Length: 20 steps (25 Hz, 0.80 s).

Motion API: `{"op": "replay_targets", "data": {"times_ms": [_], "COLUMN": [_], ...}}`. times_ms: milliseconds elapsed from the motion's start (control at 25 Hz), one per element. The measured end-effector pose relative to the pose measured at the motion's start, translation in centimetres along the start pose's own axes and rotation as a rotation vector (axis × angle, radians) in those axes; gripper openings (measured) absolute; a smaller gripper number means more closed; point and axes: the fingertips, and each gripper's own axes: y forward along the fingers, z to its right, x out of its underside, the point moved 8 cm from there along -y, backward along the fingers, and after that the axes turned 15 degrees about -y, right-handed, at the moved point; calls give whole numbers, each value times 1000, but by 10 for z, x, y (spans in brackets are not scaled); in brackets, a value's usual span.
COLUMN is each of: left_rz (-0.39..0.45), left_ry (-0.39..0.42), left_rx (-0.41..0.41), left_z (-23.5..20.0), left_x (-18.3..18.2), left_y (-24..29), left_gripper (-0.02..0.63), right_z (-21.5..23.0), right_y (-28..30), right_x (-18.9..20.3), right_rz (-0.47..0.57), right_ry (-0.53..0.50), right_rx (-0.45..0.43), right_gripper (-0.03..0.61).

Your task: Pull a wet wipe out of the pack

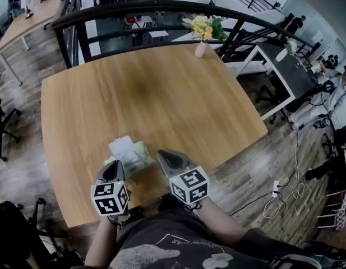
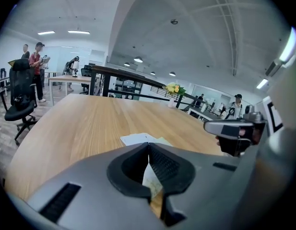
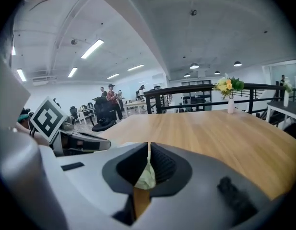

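The pack [image 1: 136,157] lay between them on the surface [image 1: 161,83]: the left hand-held gripper [image 2: 148,152] pinched a whitish sheet [image 2: 150,180], the right hand-held gripper [image 3: 148,150] clamped the pack's edge.

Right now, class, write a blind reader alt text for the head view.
The left gripper and right gripper pinch a wet wipe pack near the front edge of a wooden table; a flower vase stands at its far edge.

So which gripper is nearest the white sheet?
The left gripper: the white sheet lies just beyond its shut jaws, while the right gripper grips the pack's opposite end.
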Motion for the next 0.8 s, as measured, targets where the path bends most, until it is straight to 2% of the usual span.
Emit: {"op": "replay_targets", "data": {"times_ms": [160, 400, 560, 680, 800], "left_rz": [17, 36, 48, 52, 59], "left_ry": [-29, -60, -84, -92, -108], "left_rx": [-44, -104, -132, -156, -166], "left_z": [1, 3, 2, 2, 3], "left_x": [2, 6, 7, 7, 7], "left_y": [-1, -4, -5, -5, -4], "left_gripper": [17, 17, 17, 17, 17], "right_z": [11, 3, -4, -7, -11], "right_y": [17, 41, 56, 64, 74], "right_x": [-2, 1, 1, 0, 0], "right_rz": [-18, -54, -66, -67, -76], "right_ry": [-56, -146, -192, -211, -256], "right_rx": [-107, -342, -434, -498, -554], "right_gripper": [28, 29, 35, 95, 117]}}
